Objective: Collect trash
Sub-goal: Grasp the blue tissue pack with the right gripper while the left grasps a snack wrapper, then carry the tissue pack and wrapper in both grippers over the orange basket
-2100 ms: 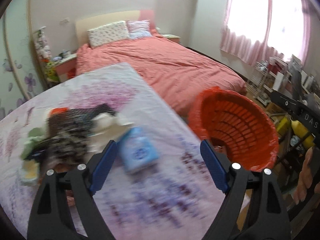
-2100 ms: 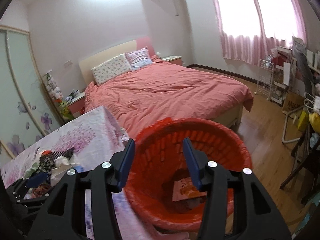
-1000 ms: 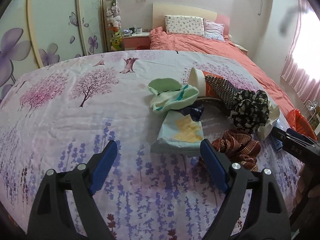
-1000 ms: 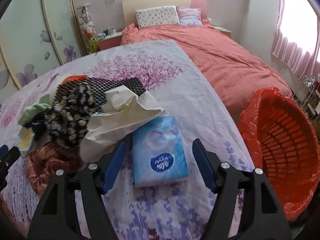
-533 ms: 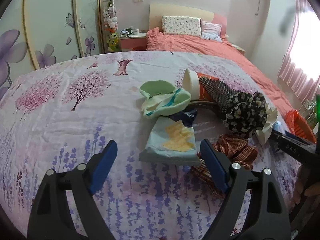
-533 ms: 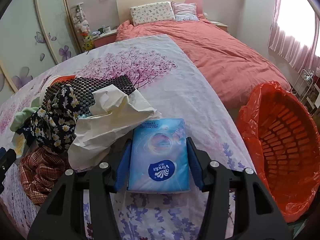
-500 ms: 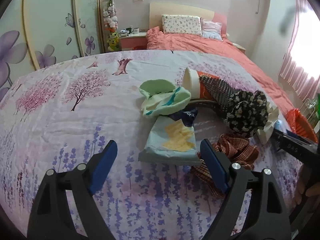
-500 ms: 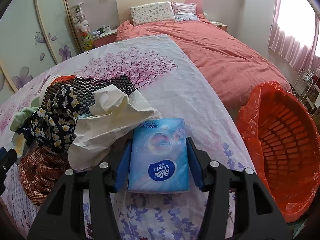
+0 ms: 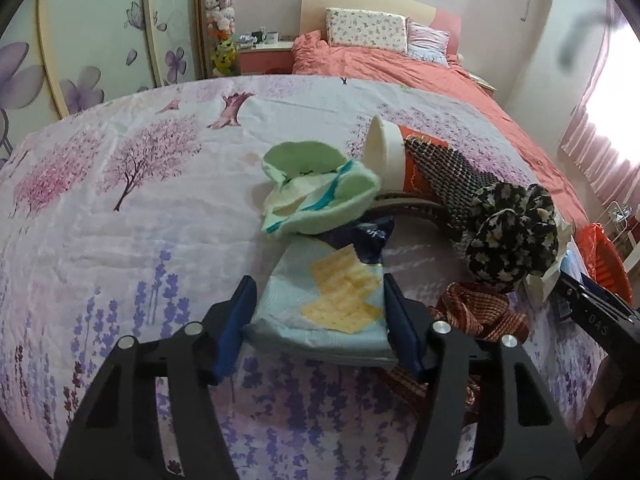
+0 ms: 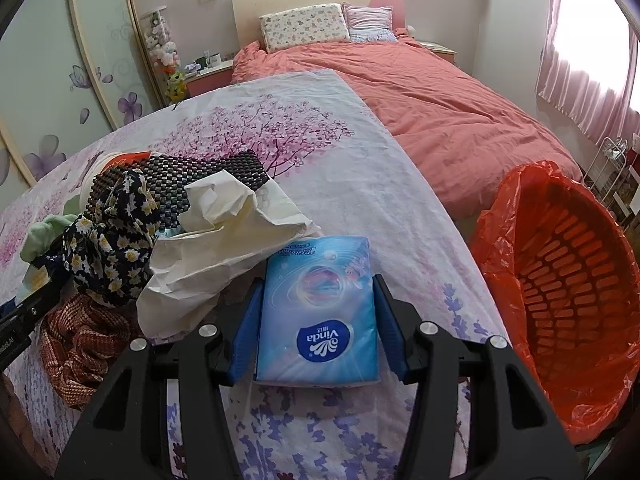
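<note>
A pale blue cracker packet (image 9: 332, 304) lies on the flowered tablecloth (image 9: 120, 240). My left gripper (image 9: 317, 280) straddles it with its jaws closing, and both blue pads touch the packet's sides. A blue Vinda tissue pack (image 10: 318, 320) lies near the table's right edge. My right gripper (image 10: 318, 282) is shut on it, a pad pressed on each long side. An orange bin (image 10: 560, 280) lined with an orange bag stands on the floor to the right of the table.
A heap sits behind the packets: green cloth (image 9: 316, 188), tipped paper cup (image 9: 384, 156), black mesh mat (image 10: 200, 176), floral cloth (image 9: 512, 236), plaid cloth (image 9: 480, 312), crumpled cream paper (image 10: 224, 236). A pink bed (image 10: 420, 92) stands beyond the table.
My left gripper has moved forward over the cracker packet and its jaws have narrowed onto it. The right gripper closed on the tissue pack a second ago and has stayed still since.
</note>
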Tool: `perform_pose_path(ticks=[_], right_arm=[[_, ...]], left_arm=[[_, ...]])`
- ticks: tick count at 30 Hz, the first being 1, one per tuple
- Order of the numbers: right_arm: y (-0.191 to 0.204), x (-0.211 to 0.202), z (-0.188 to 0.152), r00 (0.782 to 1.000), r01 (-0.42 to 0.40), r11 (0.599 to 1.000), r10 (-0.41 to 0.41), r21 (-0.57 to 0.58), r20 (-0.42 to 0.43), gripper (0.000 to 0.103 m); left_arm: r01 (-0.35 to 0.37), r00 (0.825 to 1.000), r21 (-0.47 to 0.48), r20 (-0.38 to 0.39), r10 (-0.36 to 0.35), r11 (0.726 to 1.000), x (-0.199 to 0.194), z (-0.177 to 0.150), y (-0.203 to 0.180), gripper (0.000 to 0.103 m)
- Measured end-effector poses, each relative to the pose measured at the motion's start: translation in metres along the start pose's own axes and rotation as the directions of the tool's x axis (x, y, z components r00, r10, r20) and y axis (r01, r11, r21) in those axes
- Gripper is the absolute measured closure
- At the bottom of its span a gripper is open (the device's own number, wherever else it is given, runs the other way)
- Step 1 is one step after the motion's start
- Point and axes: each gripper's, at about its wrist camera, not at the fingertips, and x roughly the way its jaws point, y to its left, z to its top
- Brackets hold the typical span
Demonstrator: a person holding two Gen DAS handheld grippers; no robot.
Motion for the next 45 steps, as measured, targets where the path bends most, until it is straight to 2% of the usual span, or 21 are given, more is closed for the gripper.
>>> perform_pose_path(ticks=[12,13,14,15,16,18,19,20,26,27,28,31,35,45], right_arm=[[-0.011,-0.018,-0.002,0.999,-0.020,0.999,0.019,0.026,0.029,0.051],[-0.011,-0.021,-0.002,0.999,-0.023,0.999,0.022,0.027,0.033,0.051],[-0.012,-0.024,-0.002,0.999,-0.025,0.999,0.024,0.027,0.038,0.051],[-0.012,-0.025,-0.002,0.999,-0.027,0.999,0.026,0.027,0.041,0.051],[-0.012,-0.026,-0.002,0.999,-0.027,0.999,0.026,0.026,0.043,0.051],[-0.011,-0.025,-0.002,0.999,-0.023,0.999,0.022,0.023,0.037,0.051],[-0.011,-0.023,-0.004,0.999,-0.019,1.000,0.019,0.021,0.030,0.051],[-0.011,-0.022,-0.006,1.000,-0.017,1.000,0.016,0.021,0.024,0.051],[-0.012,-0.015,-0.009,1.000,-0.011,1.000,0.011,0.021,0.006,0.051],[-0.012,-0.014,-0.008,1.000,-0.010,1.000,0.010,0.021,0.007,0.051],[-0.013,-0.015,-0.008,1.000,-0.010,1.000,0.010,0.022,0.007,0.051],[-0.014,-0.017,-0.006,1.000,-0.012,1.000,0.012,0.021,0.013,0.051],[-0.014,-0.023,-0.005,0.999,-0.022,1.000,0.022,0.016,0.027,0.051],[-0.011,-0.047,-0.003,0.995,-0.054,0.999,0.053,0.007,0.085,0.052]], left_arm=[[0.015,0.998,0.014,0.066,-0.015,1.000,-0.035,-0.004,0.002,0.047],[0.011,0.997,0.019,0.074,-0.012,1.000,-0.039,-0.005,0.001,0.052],[0.007,0.997,0.024,0.080,-0.009,1.000,-0.041,-0.006,0.001,0.070],[0.012,0.997,0.029,0.077,-0.015,1.000,-0.043,-0.007,0.002,0.073],[0.005,0.998,0.025,0.070,-0.007,1.000,-0.042,-0.008,0.003,0.071],[-0.015,0.999,0.014,0.042,0.014,1.000,-0.035,-0.009,0.007,0.059],[-0.016,1.000,0.010,0.022,0.015,1.000,-0.029,-0.011,0.008,0.045],[-0.018,1.000,0.009,0.008,0.018,1.000,-0.025,-0.013,0.009,0.040],[0.002,1.000,0.018,-0.017,-0.001,1.000,-0.009,-0.014,0.009,0.040],[0.005,1.000,0.021,-0.015,-0.004,1.000,-0.007,-0.013,0.009,0.046],[0.021,1.000,0.025,-0.015,-0.020,0.999,-0.005,-0.012,0.008,0.063],[0.052,0.999,0.033,0.009,-0.052,0.998,-0.010,-0.009,0.007,0.085],[0.058,0.998,0.047,0.031,-0.059,0.997,-0.024,-0.009,0.010,0.091],[0.053,0.992,0.062,0.108,-0.059,0.997,-0.070,-0.003,0.016,0.092]])
